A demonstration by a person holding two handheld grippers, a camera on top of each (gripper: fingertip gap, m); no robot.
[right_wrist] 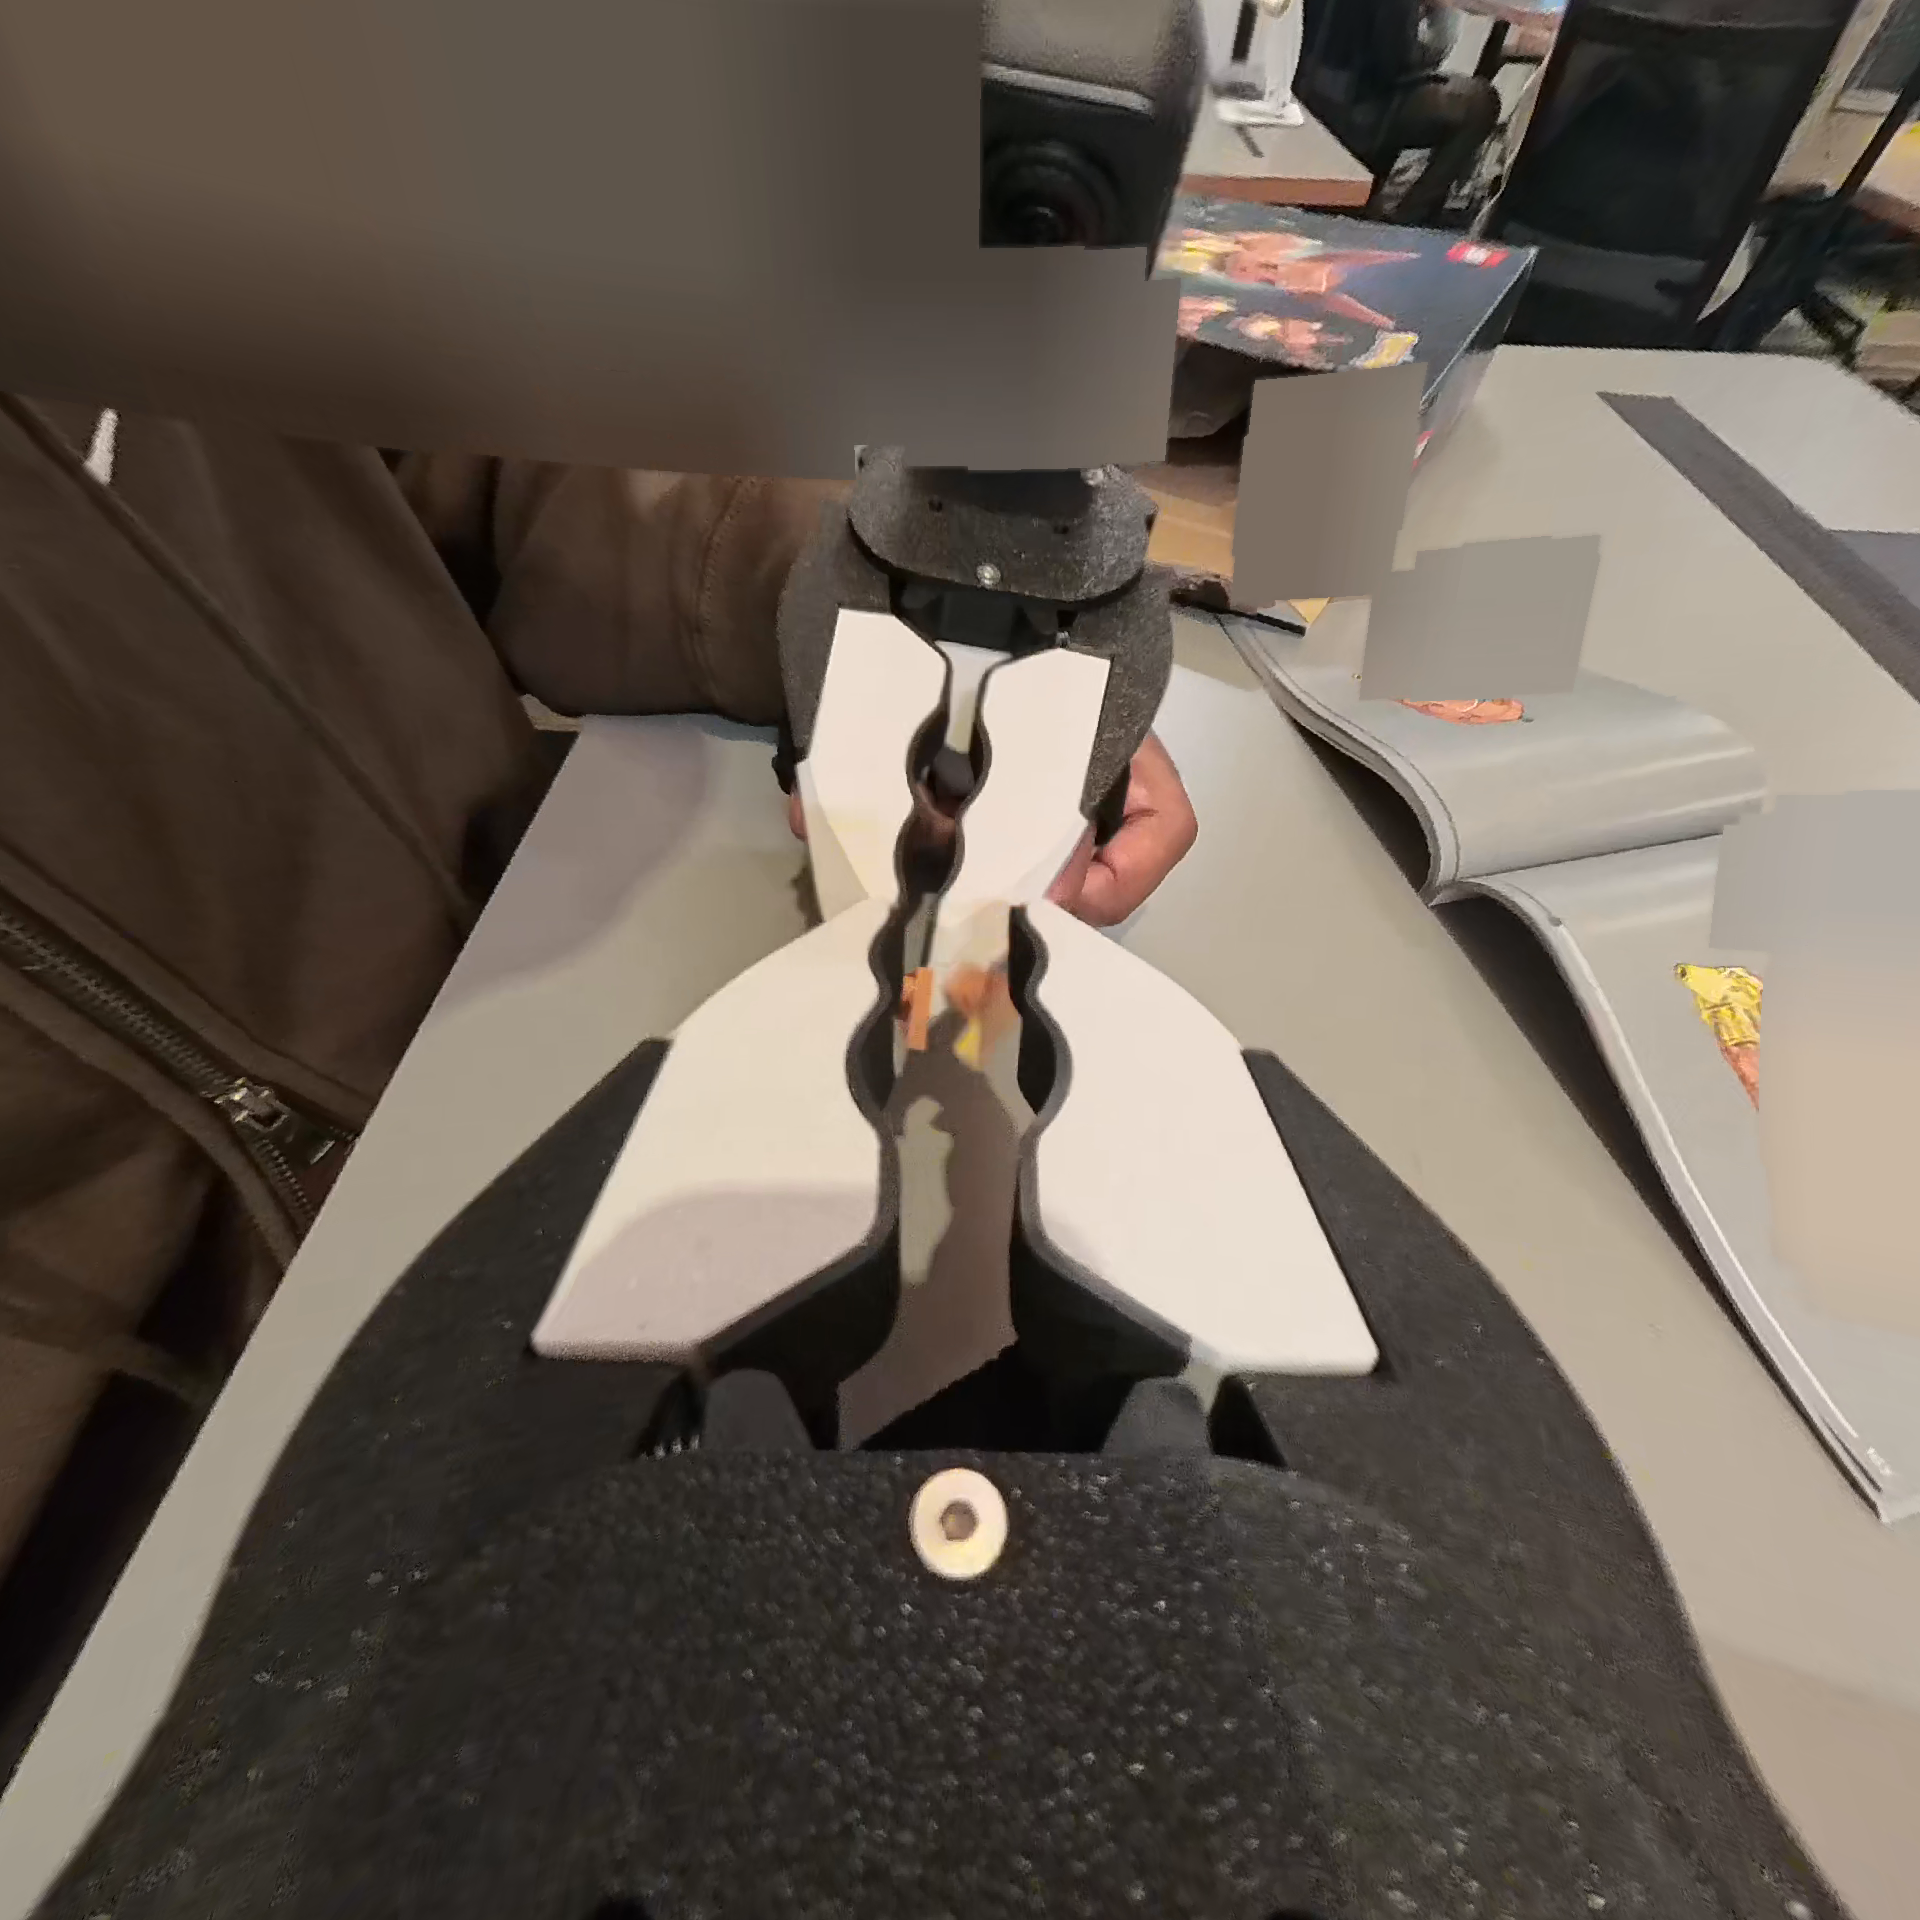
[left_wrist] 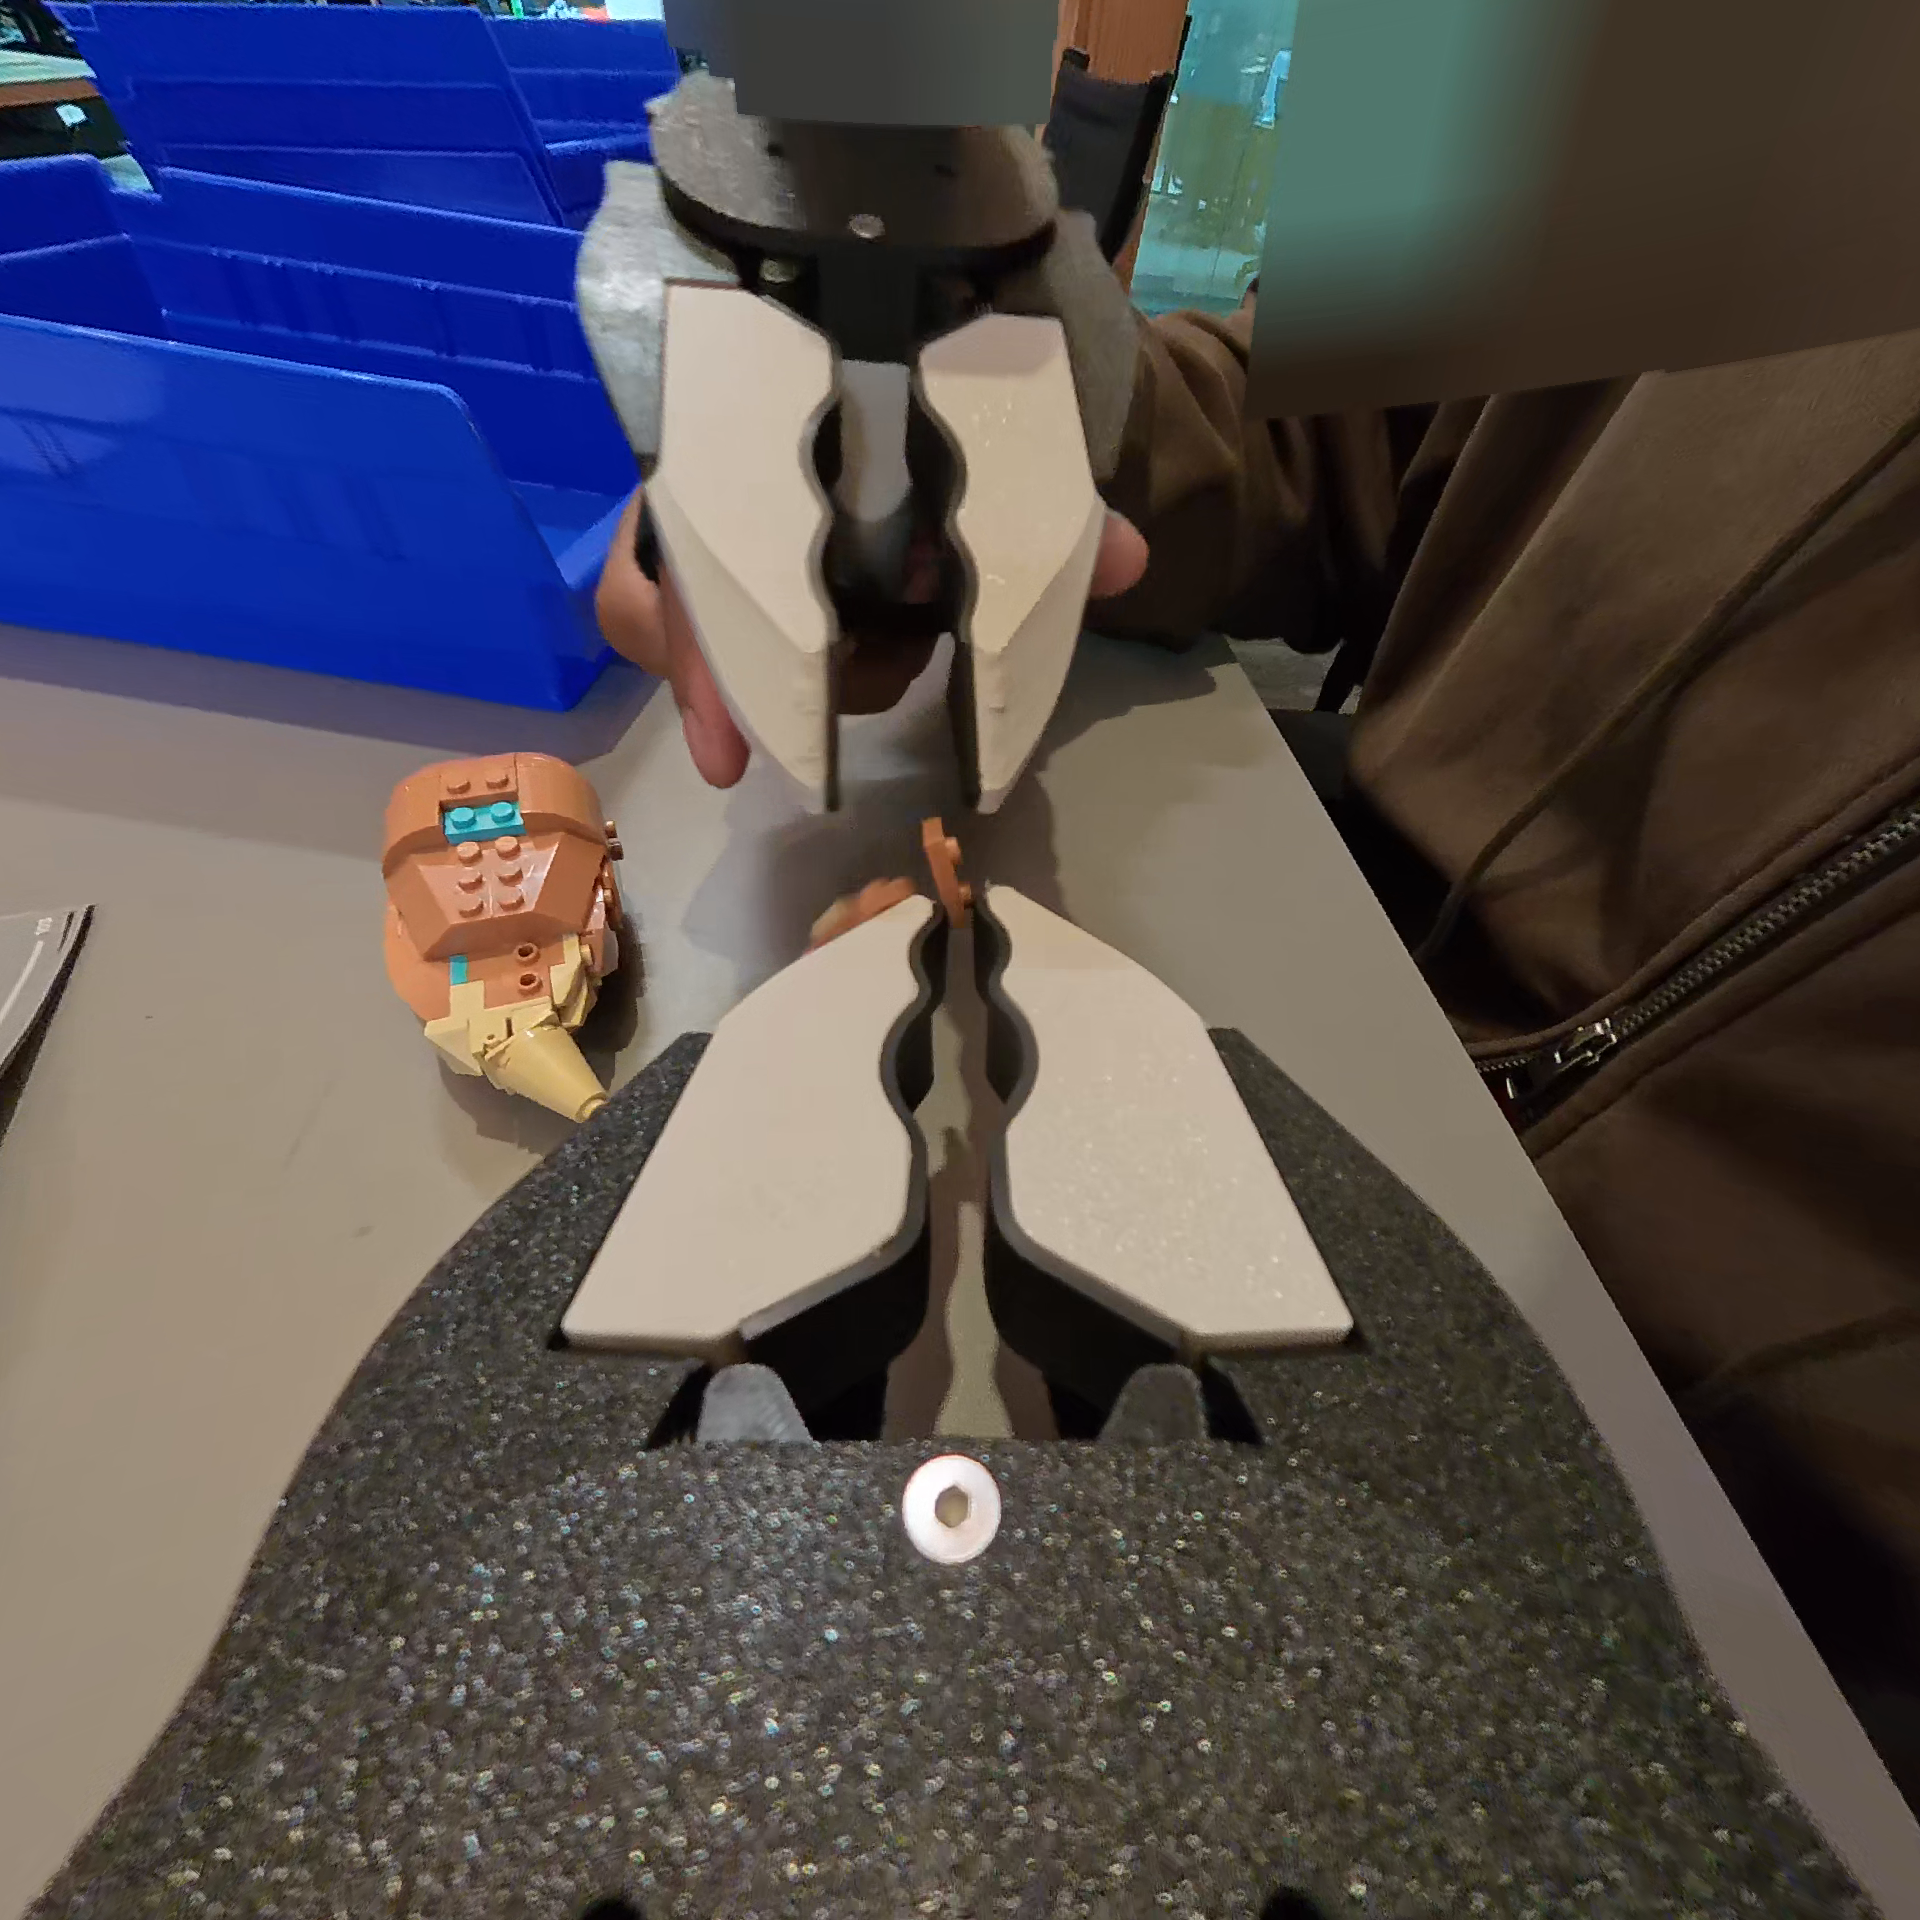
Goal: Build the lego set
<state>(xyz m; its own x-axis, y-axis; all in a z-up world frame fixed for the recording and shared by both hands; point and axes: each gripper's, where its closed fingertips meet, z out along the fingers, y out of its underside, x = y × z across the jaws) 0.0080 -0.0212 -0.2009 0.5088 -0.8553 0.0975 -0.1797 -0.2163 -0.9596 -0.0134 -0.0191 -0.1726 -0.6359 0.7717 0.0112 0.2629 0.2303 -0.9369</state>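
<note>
Right now the left gripper [left_wrist: 961, 909] is pinching a small orange-brown lego plate [left_wrist: 943, 857] between its fingertips, plate sticking up edge-on past the tips. Facing it tip to tip, the right gripper [left_wrist: 902, 800] is hovering just beyond the plate with its jaws parted, nothing seen between them; a hand [left_wrist: 665, 644] is wrapping around its body. From the right wrist view the right gripper [right_wrist: 951, 920] is showing the same gap, with the small plate [right_wrist: 916, 1010] visible through it, and the left gripper [right_wrist: 930, 883] pointing back at it, fingers close together.

Sitting on the grey table [left_wrist: 260, 1195], left of both grippers and apart from them, is a partly built lego model [left_wrist: 499, 925]: brown rounded body, a teal piece on top, tan cone at the near end, lying on its side.

Blue bins [left_wrist: 291, 416] are standing along the table's far left edge. An open instruction booklet [right_wrist: 1558, 831] is lying on the table in the right wrist view, with the set's box [right_wrist: 1351, 291] behind it. A person in a brown zip jacket [left_wrist: 1610, 831] is sitting at the table edge.
</note>
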